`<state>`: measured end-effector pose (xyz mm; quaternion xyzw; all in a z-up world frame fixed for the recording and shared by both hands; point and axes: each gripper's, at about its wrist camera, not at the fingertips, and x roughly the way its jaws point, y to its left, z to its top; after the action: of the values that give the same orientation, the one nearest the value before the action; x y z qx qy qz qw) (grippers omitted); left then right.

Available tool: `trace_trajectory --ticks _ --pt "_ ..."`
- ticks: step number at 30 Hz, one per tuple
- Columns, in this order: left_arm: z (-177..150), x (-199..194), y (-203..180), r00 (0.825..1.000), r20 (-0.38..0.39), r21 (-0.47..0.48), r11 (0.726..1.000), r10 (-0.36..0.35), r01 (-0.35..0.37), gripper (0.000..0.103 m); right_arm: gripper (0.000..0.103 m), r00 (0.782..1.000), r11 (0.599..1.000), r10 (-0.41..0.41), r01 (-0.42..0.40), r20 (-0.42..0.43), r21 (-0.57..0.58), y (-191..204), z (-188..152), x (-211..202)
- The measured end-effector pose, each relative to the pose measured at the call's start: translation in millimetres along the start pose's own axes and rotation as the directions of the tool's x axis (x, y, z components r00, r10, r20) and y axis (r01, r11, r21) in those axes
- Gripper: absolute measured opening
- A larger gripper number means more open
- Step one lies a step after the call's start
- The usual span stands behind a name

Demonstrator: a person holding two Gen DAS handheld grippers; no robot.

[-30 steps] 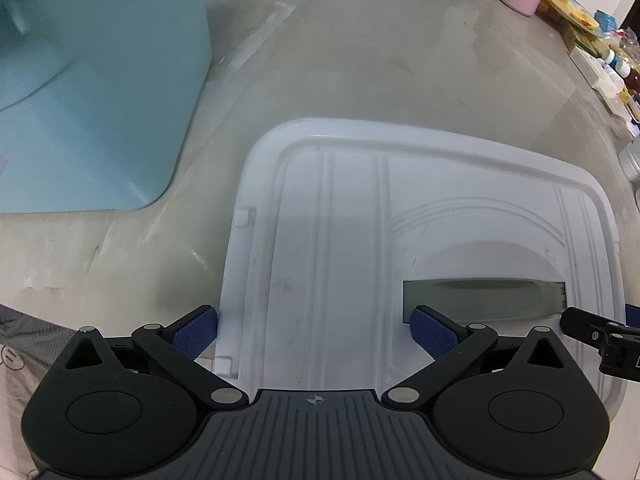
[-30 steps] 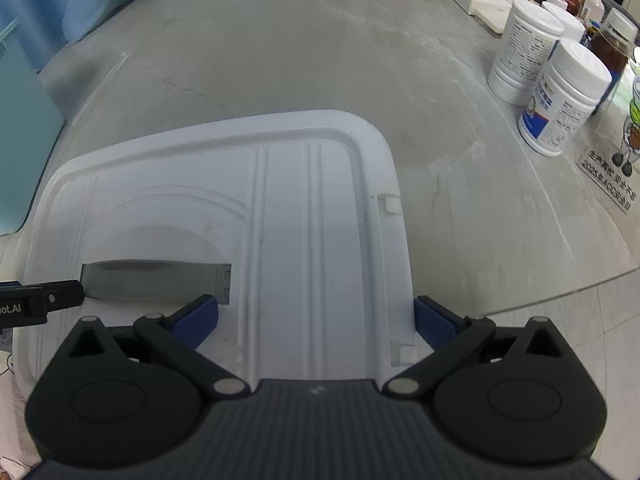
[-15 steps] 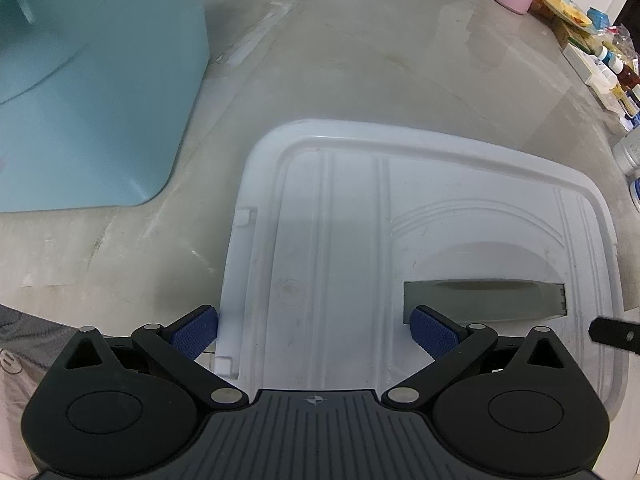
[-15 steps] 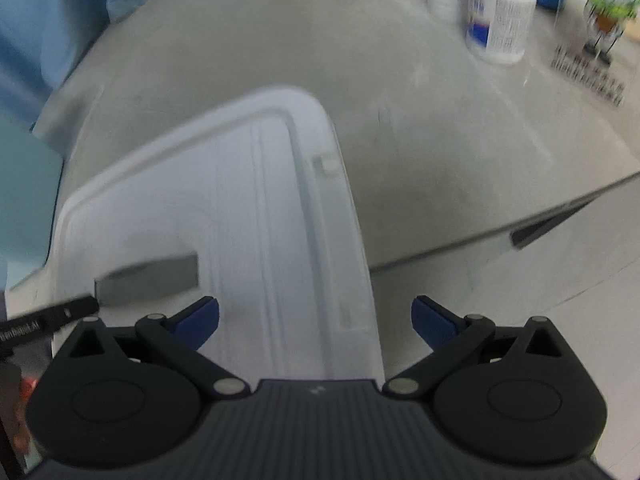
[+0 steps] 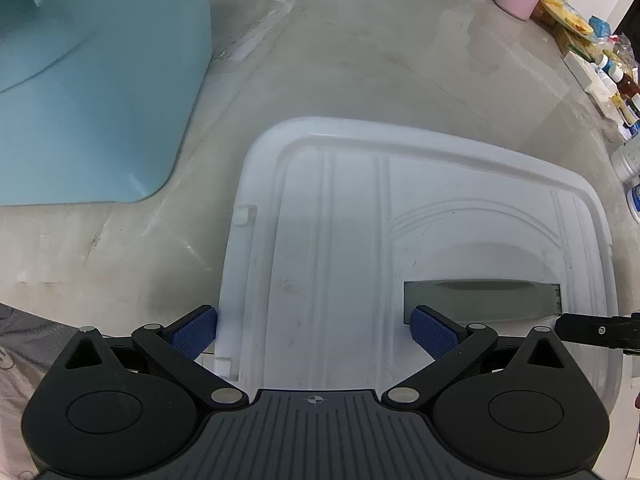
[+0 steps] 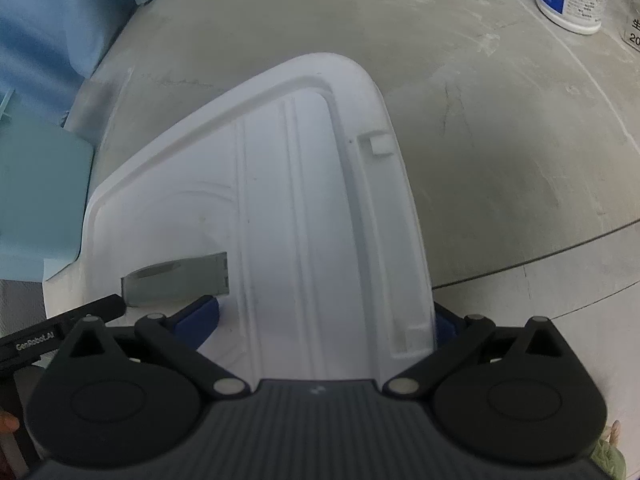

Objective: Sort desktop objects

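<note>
Low in both frames, the white lid (image 5: 400,240) lies on the grey table (image 5: 360,60). The left gripper (image 5: 314,330) and right gripper (image 6: 326,322) each straddle one side edge, jaws spread. A good lift probably needs both closing evenly, keeping it level. The lid is smooth ribbed plastic with rounded corners and a grey handle slot (image 5: 480,296).

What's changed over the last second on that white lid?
The right gripper swung away, then returned, straddling the white lid's right edge, which now looks raised off the table. Nothing was let go. The left gripper stayed open, straddling the left edge.
</note>
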<state>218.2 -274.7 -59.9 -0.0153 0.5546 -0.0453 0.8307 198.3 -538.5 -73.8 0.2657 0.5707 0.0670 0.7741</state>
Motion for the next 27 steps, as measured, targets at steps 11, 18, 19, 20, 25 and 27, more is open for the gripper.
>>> trace_trajectory --ticks 11,18,19,20,25,27 --pt "-18 -4 29 0.996 -0.039 -0.016 0.997 -0.078 0.078 0.103 0.103 1.0 1.0 0.0 0.0 -0.028 -0.024 -2 8 1" --pt "-28 12 52 0.971 -0.02 -0.192 0.954 -0.238 0.23 0.103 0.103 0.999 0.998 0.004 -0.007 -0.046 -0.058 -1 10 5" --pt "-28 14 53 0.969 -0.007 -0.198 0.95 -0.248 0.242 0.103 0.103 0.999 0.998 0.004 -0.007 -0.048 -0.067 -1 9 5" --pt "-28 17 55 0.966 0.0 -0.206 0.945 -0.259 0.253 0.103 0.103 0.999 0.997 0.003 -0.006 -0.047 -0.072 -1 9 5" --pt "-34 23 57 0.955 0.031 -0.231 0.927 -0.295 0.294 0.103 0.103 0.999 0.996 0.0 -0.004 -0.04 -0.085 -8 4 -4" --pt "-37 20 51 0.961 0.036 -0.214 0.938 -0.272 0.274 0.103 0.103 1.0 0.995 -0.006 0.004 -0.026 -0.095 -6 3 -6"
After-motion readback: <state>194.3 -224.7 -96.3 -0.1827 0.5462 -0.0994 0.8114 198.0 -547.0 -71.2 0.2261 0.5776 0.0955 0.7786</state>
